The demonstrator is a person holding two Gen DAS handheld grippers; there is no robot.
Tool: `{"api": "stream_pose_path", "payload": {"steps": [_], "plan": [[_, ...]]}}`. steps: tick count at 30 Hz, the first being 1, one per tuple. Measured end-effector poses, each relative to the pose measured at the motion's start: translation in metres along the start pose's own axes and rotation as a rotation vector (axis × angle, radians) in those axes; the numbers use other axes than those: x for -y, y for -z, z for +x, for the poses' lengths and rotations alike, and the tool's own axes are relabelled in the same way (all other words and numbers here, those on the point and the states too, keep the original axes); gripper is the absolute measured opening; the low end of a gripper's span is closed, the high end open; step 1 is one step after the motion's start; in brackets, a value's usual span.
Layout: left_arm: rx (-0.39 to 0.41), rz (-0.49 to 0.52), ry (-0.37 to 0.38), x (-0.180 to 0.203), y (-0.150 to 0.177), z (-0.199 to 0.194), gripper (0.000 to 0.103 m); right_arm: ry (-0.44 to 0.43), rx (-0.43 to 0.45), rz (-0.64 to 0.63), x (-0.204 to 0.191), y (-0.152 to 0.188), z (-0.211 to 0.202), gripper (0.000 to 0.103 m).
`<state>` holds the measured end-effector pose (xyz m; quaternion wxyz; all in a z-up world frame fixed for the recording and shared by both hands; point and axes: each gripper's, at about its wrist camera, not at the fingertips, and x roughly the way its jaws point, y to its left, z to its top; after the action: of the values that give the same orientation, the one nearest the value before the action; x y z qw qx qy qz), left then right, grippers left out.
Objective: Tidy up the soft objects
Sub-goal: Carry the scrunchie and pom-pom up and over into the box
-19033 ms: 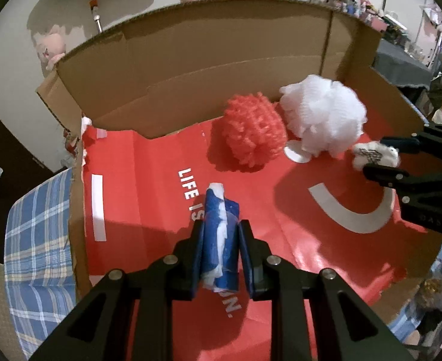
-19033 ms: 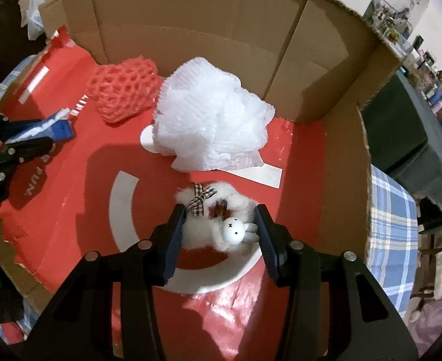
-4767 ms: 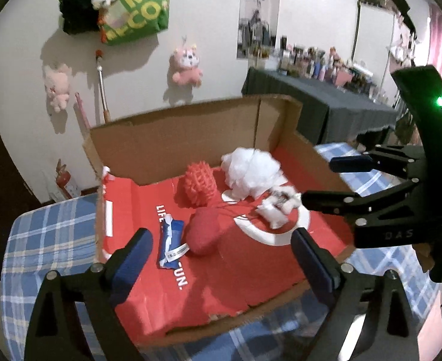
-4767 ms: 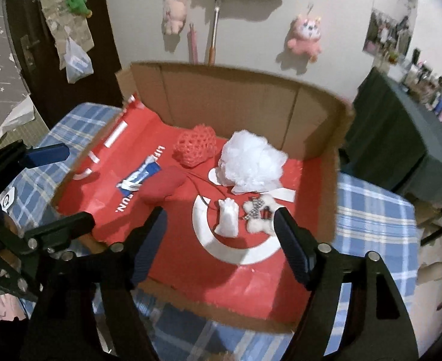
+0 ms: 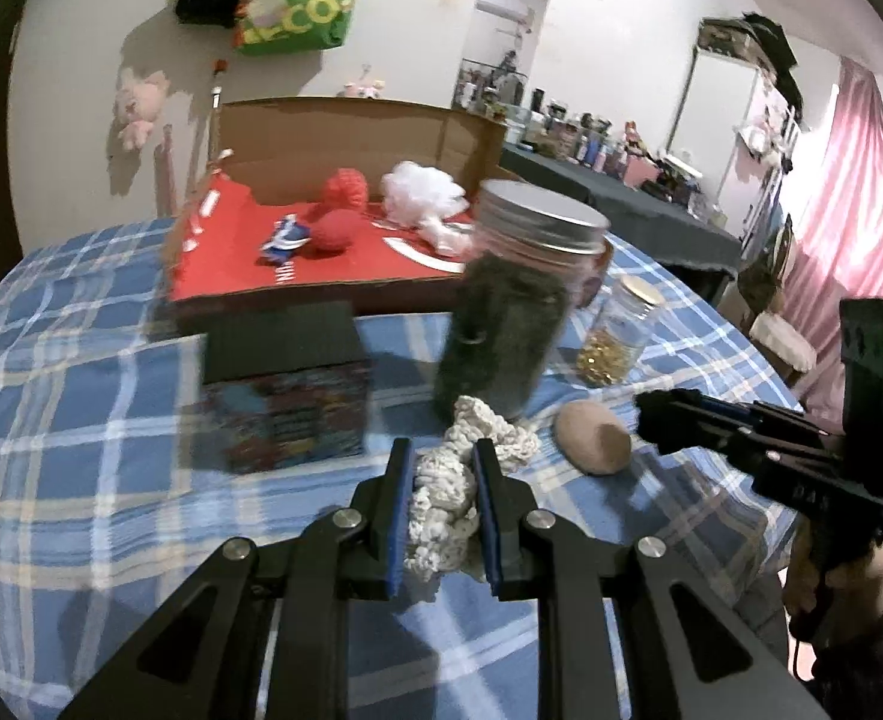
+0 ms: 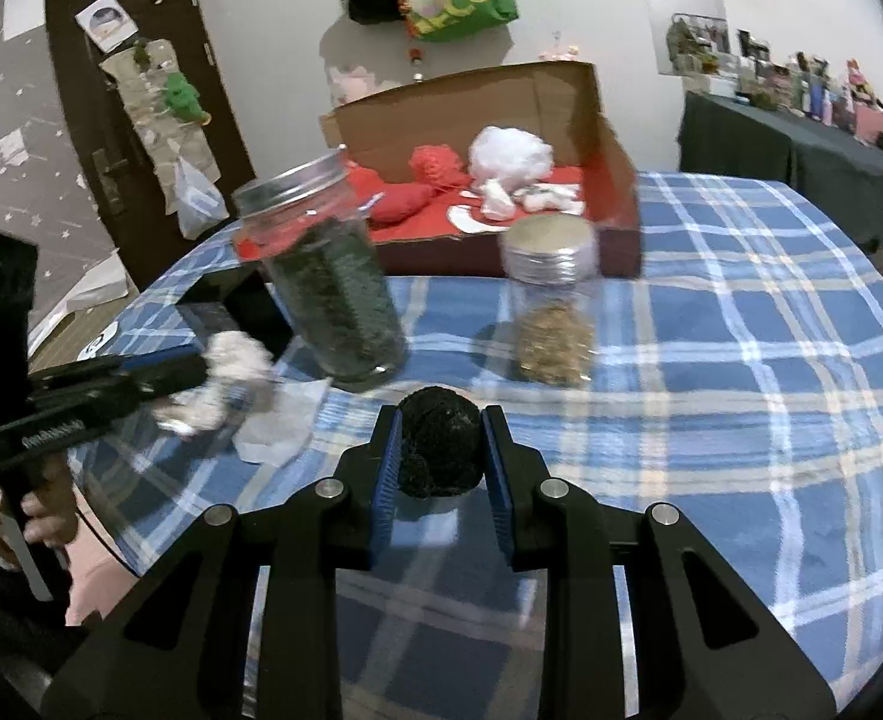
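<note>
My left gripper (image 5: 438,450) is shut on a cream crocheted piece (image 5: 441,498) low over the blue checked tablecloth. My right gripper (image 6: 439,420) is shut on a black mesh ball (image 6: 438,450) near the table's front. The right gripper also shows at the right of the left wrist view (image 5: 645,408). The open cardboard box (image 5: 345,120) with a red floor stands at the back and holds a red pouf (image 5: 345,192), a white pouf (image 5: 420,192), a red pad (image 5: 336,228) and a blue packet (image 5: 285,237).
A tall jar of dark stuff with a metal lid (image 5: 513,300) and a small jar of golden bits (image 5: 618,330) stand between me and the box. A dark cube box (image 5: 285,384) sits at the left. A tan egg-shaped thing (image 5: 591,438) lies at the right.
Both grippers were open high above the box; now they are low at the table's near side, the left shut on the crocheted piece, the right on the black mesh ball.
</note>
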<state>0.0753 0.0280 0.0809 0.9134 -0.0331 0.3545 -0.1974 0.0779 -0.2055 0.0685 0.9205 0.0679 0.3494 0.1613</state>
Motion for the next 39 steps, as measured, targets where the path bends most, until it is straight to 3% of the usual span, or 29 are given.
{"api": "stream_pose_path", "payload": {"steps": [10,20,39], "plan": [[0.0,-0.133,-0.096,-0.063,0.013,-0.029,0.021,0.041,0.0,0.062,0.03,-0.002,-0.009,0.026],[0.007,-0.187,-0.182,-0.112,0.009,-0.033,0.021,0.068,-0.001,0.07,0.047,-0.014,-0.007,0.026],[0.016,-0.058,-0.056,-0.148,-0.05,0.007,0.021,0.056,-0.014,-0.021,0.095,-0.065,0.029,0.025]]}}
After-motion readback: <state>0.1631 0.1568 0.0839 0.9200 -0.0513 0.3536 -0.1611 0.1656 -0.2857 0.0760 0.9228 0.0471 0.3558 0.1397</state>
